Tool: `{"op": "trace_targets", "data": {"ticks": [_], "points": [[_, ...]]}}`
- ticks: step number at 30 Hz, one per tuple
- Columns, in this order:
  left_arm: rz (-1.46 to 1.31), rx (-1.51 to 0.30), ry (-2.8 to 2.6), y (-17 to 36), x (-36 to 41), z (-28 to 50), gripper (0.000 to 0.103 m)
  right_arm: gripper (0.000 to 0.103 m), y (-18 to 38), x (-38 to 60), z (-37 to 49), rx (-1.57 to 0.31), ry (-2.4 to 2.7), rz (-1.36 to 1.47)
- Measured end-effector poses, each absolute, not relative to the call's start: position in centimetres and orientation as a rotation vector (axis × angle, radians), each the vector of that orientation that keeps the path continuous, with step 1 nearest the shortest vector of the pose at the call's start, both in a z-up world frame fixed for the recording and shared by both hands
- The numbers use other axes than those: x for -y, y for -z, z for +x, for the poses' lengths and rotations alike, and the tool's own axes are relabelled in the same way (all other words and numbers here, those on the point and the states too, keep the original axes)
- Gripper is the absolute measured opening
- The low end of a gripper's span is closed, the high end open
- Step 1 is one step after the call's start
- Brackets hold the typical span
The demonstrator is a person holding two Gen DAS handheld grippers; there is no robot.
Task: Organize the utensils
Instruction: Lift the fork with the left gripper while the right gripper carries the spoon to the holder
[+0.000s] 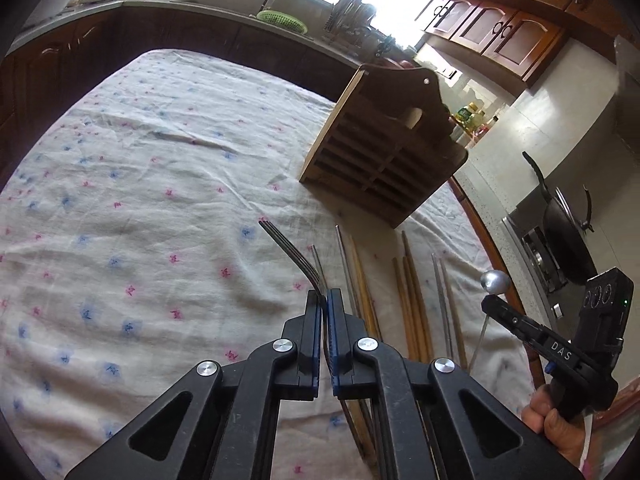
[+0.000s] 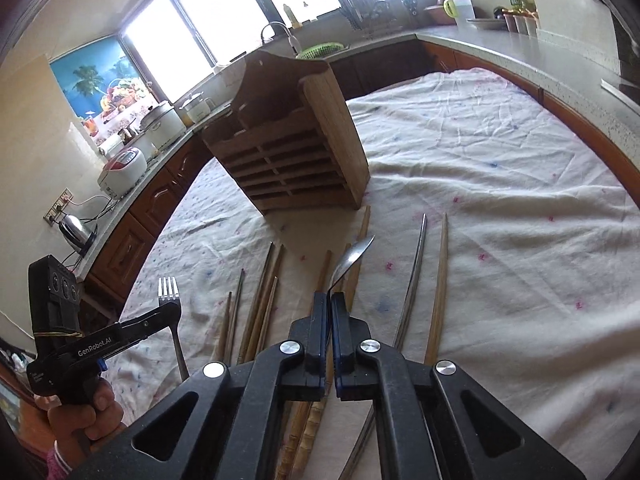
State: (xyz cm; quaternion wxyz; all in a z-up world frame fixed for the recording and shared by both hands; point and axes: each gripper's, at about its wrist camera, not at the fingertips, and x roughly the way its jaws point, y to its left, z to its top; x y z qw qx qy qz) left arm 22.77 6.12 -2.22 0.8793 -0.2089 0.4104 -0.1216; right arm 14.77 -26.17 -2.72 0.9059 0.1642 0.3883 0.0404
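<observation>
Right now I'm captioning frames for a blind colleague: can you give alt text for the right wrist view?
The right tongs, shut on a spoon, point toward a wooden utensil rack on a flowered cloth. Loose chopsticks lie below them, and at left the left tongs hold a fork.

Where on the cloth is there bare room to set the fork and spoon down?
Bare cloth lies left of the wooden holder and fork, and right of the outermost chopstick. It is crowded in front of the holder, where the chopsticks lie side by side.
</observation>
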Motion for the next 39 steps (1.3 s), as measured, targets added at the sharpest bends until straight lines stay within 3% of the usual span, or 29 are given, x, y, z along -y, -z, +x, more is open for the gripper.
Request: {"op": "trace_targets", "data": {"ticks": [20, 33, 39], "points": [[-0.345, -0.575, 0.279, -7.1, -6.6, 18.8, 0.001, 0.002, -4.8, 24.3, 14.8, -0.582, -0.067, 0.193], [-0.324, -0.433, 0.272, -10.9, -5.8, 27.9, 0.001, 0.002, -10.4, 25.2, 19.9, -0.459, -0.036, 0.126], [-0.299, -0.392, 0.238, -9.4, -4.8, 34.2, 0.001, 0.002, -11.8, 25.6, 24.7, -0.434, -0.007, 0.076]]}}
